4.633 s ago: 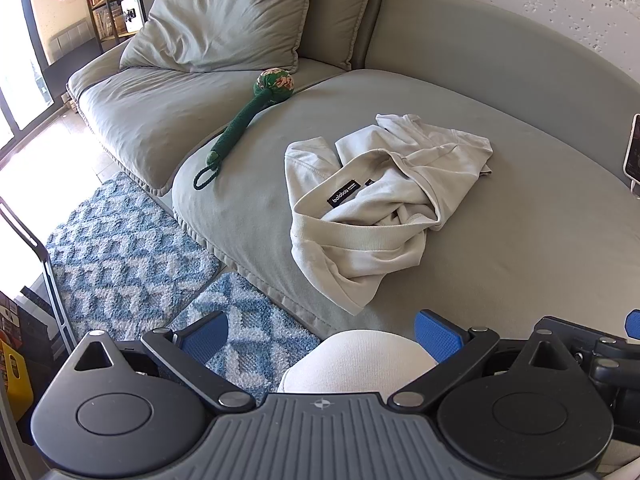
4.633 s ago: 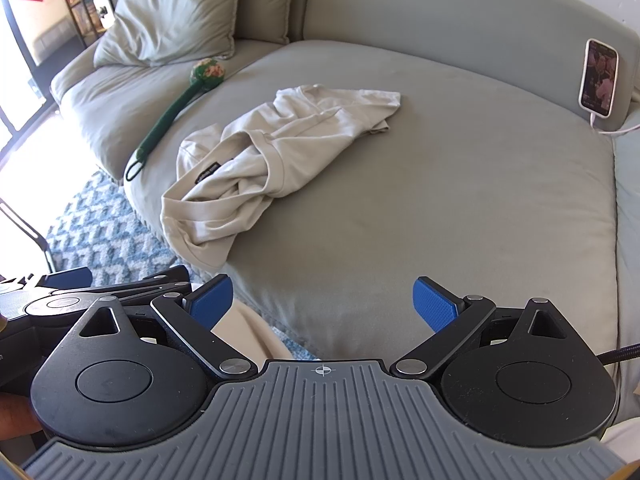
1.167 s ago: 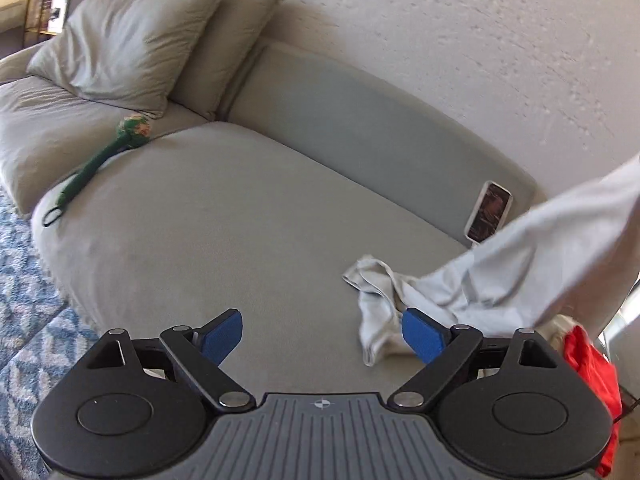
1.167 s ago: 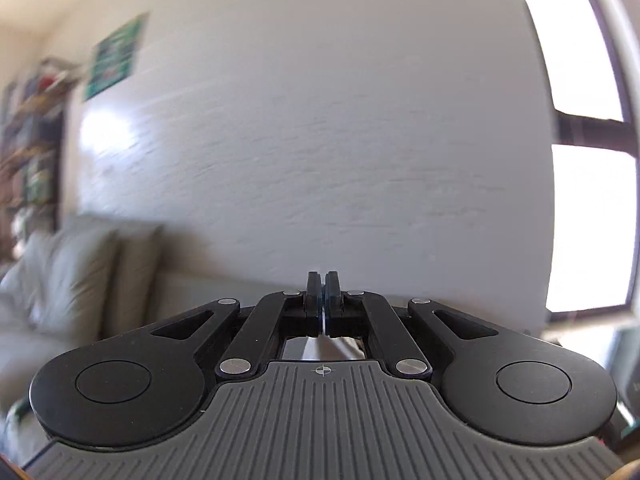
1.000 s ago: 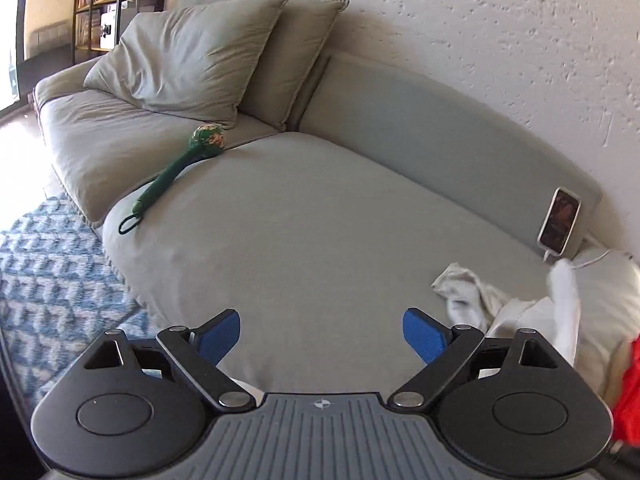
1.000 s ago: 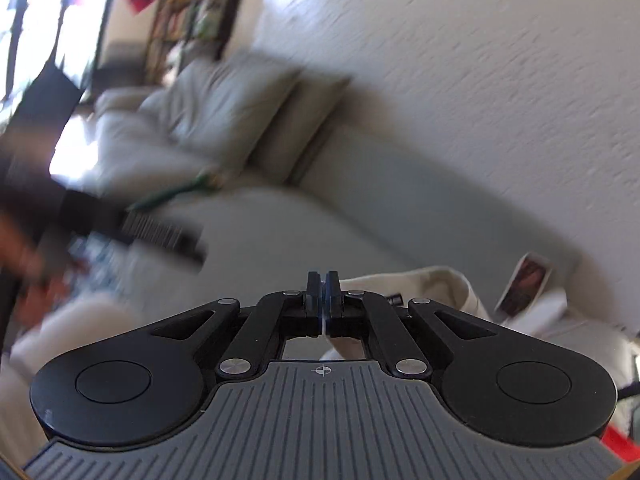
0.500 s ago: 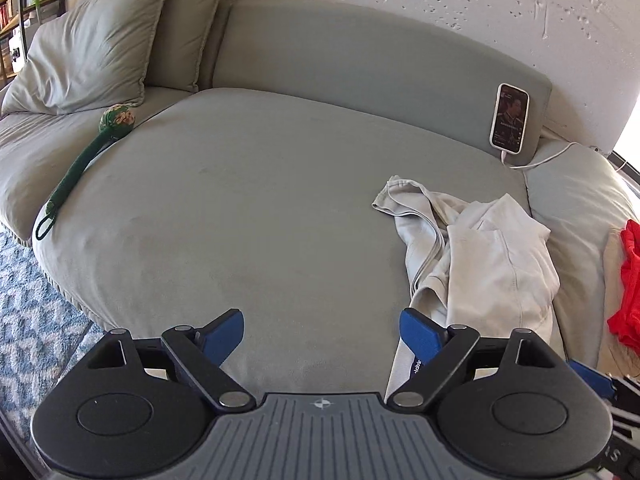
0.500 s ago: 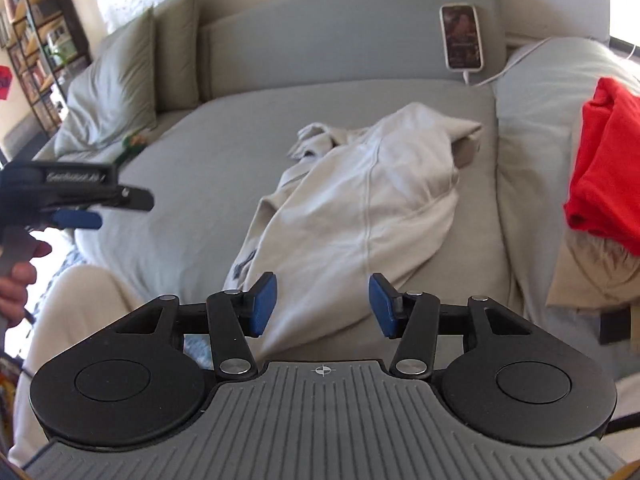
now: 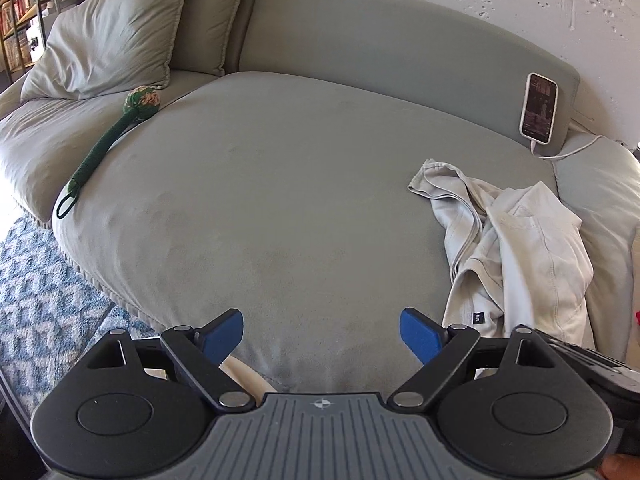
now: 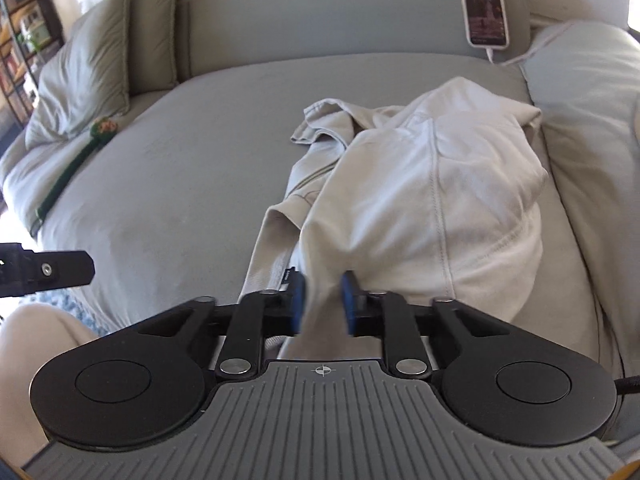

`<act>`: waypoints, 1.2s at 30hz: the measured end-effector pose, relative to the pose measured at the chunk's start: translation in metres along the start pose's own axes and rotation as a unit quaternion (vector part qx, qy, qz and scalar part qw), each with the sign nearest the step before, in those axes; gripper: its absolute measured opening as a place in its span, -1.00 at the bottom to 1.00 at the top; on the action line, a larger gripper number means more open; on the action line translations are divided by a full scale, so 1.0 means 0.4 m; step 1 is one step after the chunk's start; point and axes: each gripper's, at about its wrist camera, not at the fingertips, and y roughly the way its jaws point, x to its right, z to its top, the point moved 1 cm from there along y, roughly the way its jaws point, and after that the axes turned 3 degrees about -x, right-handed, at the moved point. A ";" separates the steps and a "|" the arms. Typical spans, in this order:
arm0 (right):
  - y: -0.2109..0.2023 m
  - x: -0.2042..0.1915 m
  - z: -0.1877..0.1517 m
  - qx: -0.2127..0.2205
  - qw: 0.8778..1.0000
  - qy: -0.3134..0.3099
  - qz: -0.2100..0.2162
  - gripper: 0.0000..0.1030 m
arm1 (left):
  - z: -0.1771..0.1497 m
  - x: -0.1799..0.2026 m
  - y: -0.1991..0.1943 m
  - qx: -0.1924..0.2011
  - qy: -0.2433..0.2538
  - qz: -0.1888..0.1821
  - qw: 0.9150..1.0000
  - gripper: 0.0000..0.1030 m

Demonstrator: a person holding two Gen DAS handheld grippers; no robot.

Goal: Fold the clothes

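Right tool (image 10: 322, 302): blue pads drawn close together around a bunched fold of the cream garment (image 10: 432, 196), cloth pinched between them at the garment's near edge. Left tool (image 9: 322, 336): blue pads spread wide apart, holding nothing, poised above the near edge of the grey sofa seat (image 9: 280, 184), to the left of the garment.

Garment (image 9: 516, 256): crumpled in a heap on the right part of the sofa seat, one twisted end reaching back toward the sofa backrest (image 9: 400, 44), the bulk mounded up and draping toward the seat's front edge. Small dark label (image 9: 478, 317) showing on the hem near the front edge of the seat. Right side of the garment lying against the adjoining cushion (image 10: 592, 128) beside the seat.

Phone (image 9: 539, 108) propped upright against the backrest, beyond the garment, with a white cable (image 9: 568, 151) trailing from its base down onto the adjoining cushion. Green knitted toy (image 9: 112, 136) with a round floral head lying along the left edge of the seat, well apart from the garment. Two grey pillows (image 9: 120, 32) leaning at the left end of the backrest. Blue patterned rug (image 9: 40, 304) on the floor left of the seat's front edge. Part of the left tool's dark body (image 10: 44, 270) visible in the right wrist view, left of the garment.
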 end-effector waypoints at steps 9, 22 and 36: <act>-0.179 0.280 -0.085 0.023 0.977 0.207 -0.050 -0.95 | 0.090 0.111 0.091 0.009 0.071 -0.137 0.988 0.15; -0.117 0.331 -0.162 -0.038 0.968 0.246 -0.013 -0.87 | 0.206 0.286 0.300 -0.128 0.109 -0.255 0.952 0.05; -0.109 0.349 -0.169 -0.043 0.966 0.255 0.001 -0.87 | 0.207 0.299 0.330 -0.139 0.099 -0.234 0.957 -0.95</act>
